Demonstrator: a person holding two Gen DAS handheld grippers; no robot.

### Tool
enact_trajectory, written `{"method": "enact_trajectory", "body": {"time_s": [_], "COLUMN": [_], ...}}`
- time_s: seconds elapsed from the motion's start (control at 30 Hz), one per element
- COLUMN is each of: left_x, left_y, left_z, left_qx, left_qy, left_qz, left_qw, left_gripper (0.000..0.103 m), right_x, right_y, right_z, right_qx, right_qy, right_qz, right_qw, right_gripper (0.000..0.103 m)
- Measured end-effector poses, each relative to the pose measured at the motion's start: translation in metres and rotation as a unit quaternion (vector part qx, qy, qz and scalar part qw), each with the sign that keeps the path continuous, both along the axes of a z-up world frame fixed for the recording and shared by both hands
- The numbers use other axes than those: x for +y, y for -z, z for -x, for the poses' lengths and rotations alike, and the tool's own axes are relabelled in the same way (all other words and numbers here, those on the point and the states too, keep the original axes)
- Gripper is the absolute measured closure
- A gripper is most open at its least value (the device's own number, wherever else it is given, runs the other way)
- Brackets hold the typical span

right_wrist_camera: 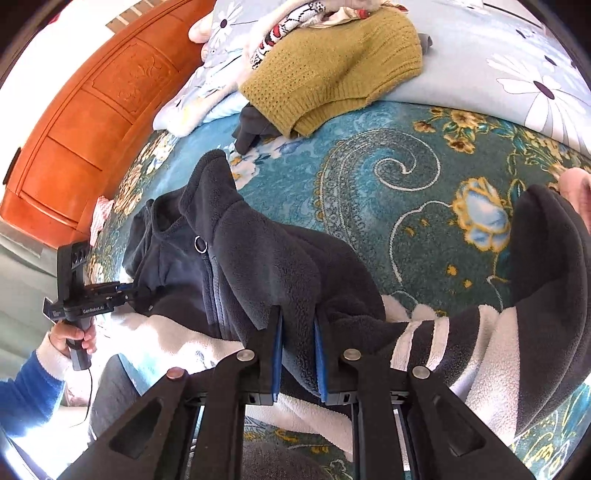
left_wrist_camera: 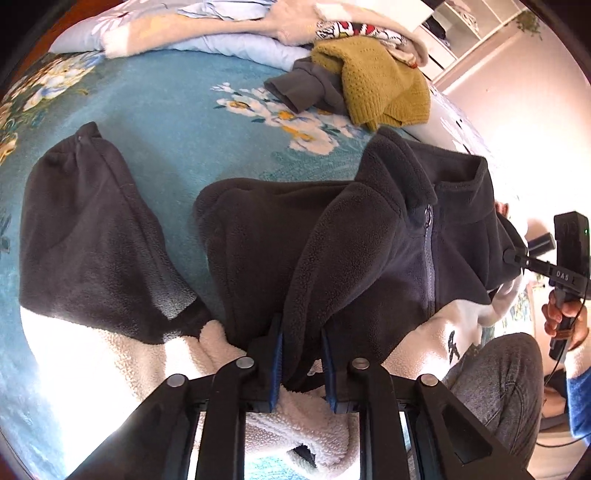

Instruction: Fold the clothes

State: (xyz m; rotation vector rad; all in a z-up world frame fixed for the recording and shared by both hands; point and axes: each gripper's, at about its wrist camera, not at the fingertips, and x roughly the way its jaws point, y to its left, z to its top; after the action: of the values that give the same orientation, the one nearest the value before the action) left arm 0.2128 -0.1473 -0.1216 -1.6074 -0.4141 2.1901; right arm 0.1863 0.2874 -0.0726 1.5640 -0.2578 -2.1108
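From the left wrist, the left gripper is clenched on a fold of the dark fleece jacket, whose zipper runs straight ahead of the jaws; one sleeve lies off to their left. From the right wrist, the right gripper likewise seems clamped on fleece, with the striped sleeve trailing right. The mustard sweater sits well ahead on the bedspread, clear of the fold.

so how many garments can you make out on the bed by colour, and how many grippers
dark grey and white fleece jacket: 1
mustard knit sweater: 1
dark grey garment beside the sweater: 1
red, black and white patterned garment: 1
hand-held gripper: 2, left, right
total: 6
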Motion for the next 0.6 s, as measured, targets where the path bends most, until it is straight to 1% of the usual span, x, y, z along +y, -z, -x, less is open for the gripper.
{"method": "enact_trajectory", "body": {"time_s": [0.23, 0.37, 0.43, 0.6], "left_x": [-0.012, -0.005, -0.001, 0.008], "left_y": [-0.020, -0.063, -0.084, -0.138], "left_z": [-0.010, 0.035, 0.058, 0.115], "left_qx": [0.035, 0.091, 0.119, 0.188], "left_qy": [-0.059, -0.052, -0.049, -0.039], "left_qz": [-0.012, -0.007, -0.005, 0.002], "left_qw": [0.9976, 0.9945, 0.9917, 0.9814], "left_gripper": [0.090, 0.091, 0.091, 0.091], "right_x": [0.006, 0.012, 0.014, 0.024], "right_y": [-0.018, -0.031, -0.038, -0.080], "right_z": [-0.009, 0.007, 0.024, 0.078], "right_qx": [0.021, 0.031, 0.040, 0.107], "right_qy": [0.019, 0.034, 0.043, 0.081], "right_qz": [0.027, 0.046, 0.058, 0.081], "right_qw": [0.999, 0.998, 0.997, 0.988], "right_gripper": [0.089, 0.089, 0.092, 0.093]}}
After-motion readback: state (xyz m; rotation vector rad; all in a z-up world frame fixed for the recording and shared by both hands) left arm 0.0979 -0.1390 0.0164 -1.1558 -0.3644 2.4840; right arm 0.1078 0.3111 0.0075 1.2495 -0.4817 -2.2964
